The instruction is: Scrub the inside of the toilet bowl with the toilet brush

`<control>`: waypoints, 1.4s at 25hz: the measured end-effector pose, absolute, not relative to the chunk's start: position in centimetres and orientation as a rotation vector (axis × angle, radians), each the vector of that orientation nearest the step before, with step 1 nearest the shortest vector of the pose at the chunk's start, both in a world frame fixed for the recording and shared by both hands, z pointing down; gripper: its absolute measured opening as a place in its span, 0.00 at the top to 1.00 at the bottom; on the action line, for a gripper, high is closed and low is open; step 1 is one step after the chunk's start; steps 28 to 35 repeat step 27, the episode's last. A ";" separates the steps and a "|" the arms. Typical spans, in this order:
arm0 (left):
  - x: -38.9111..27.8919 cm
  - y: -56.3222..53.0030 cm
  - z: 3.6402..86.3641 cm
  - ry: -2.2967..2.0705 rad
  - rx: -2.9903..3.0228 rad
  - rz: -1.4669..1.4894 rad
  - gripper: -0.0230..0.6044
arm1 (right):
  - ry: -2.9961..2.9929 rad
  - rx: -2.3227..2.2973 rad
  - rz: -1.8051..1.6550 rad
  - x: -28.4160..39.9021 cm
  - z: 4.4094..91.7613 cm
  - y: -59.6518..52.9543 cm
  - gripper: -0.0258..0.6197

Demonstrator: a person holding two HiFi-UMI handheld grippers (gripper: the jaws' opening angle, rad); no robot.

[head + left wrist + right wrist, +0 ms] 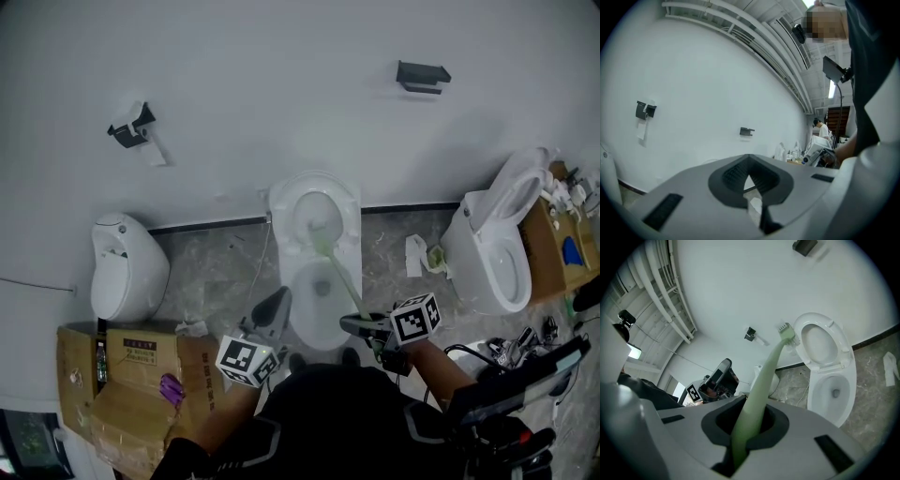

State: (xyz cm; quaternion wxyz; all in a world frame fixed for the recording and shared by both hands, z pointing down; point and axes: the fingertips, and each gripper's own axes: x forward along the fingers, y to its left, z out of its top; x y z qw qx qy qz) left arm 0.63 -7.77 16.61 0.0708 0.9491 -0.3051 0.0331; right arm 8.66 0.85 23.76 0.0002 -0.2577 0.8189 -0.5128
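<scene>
Where the white wall (281, 94) meets the marbled floor (225, 272), three fixtures are recorded. The toilet (302, 314) is centred directly ahead of the person, with its seat (314, 199) raised against the wall and the bowl open. A second toilet (497, 253) is noted to the right, lid likewise up. A urinal (127, 267) is noted to the left. Stacked cardboard boxes (131, 370) are logged below the urinal, at lower left.

The right claw (364, 326) is held at the near right edge of the bowl. It is pinched onto the pale green handle of the toilet brush (339, 272); in the right gripper view the handle is seen seated in the dark notch between the jaws. The handle is angled up and away toward the wall. The brush head (319, 232) is observed in front of the raised seat, above the bowl and not down inside it. Contact with the seat cannot be determined.

The left claw (272, 314) is held at the near left edge of the bowl and pointed toward the wall. Its jaws are pressed together with nothing between them.

A small dark bracket (422, 75) is mounted high on the wall.
</scene>
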 end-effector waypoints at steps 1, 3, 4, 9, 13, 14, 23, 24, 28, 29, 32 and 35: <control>0.7 -7.8 16.5 -0.918 2.856 0.094 0.95 | 2.582 -0.812 -1.605 8.7 23.8 0.8 0.92; 0.8 -7.9 16.2 -0.909 2.864 0.091 0.95 | 2.600 -0.813 -1.593 8.7 23.8 0.8 0.92; 0.8 -7.9 16.2 -0.905 2.867 0.092 0.95 | 2.604 -0.813 -1.591 8.7 23.8 0.7 0.92; 0.3 -8.2 16.2 -0.921 2.860 0.099 0.95 | 2.569 -0.786 -1.606 8.7 23.4 0.4 0.92; -0.5 -8.5 15.1 -0.985 2.883 0.049 0.95 | 2.573 -0.806 -1.601 8.8 23.7 0.3 0.92; -0.7 -8.5 14.9 -0.989 2.884 0.040 0.95 | 2.568 -0.804 -1.602 8.8 23.7 0.4 0.92; -1.2 -8.7 15.1 -0.981 2.855 0.041 0.95 | 2.555 -0.792 -1.605 8.5 23.4 0.3 0.92; -1.1 -8.7 15.0 -0.977 2.861 0.040 0.95 | 2.557 -0.794 -1.605 8.5 23.4 0.3 0.92; -0.9 -8.6 14.7 -0.957 2.882 0.039 0.95 | 2.558 -0.803 -1.608 8.6 23.5 0.4 0.92; -0.9 -8.6 14.7 -0.957 2.882 0.039 0.95 | 2.558 -0.803 -1.608 8.6 23.5 0.4 0.92; -0.9 -8.6 14.7 -0.957 2.882 0.039 0.95 | 2.558 -0.803 -1.608 8.6 23.5 0.4 0.92; -0.9 -8.6 14.7 -0.957 2.882 0.039 0.95 | 2.558 -0.803 -1.608 8.6 23.5 0.4 0.92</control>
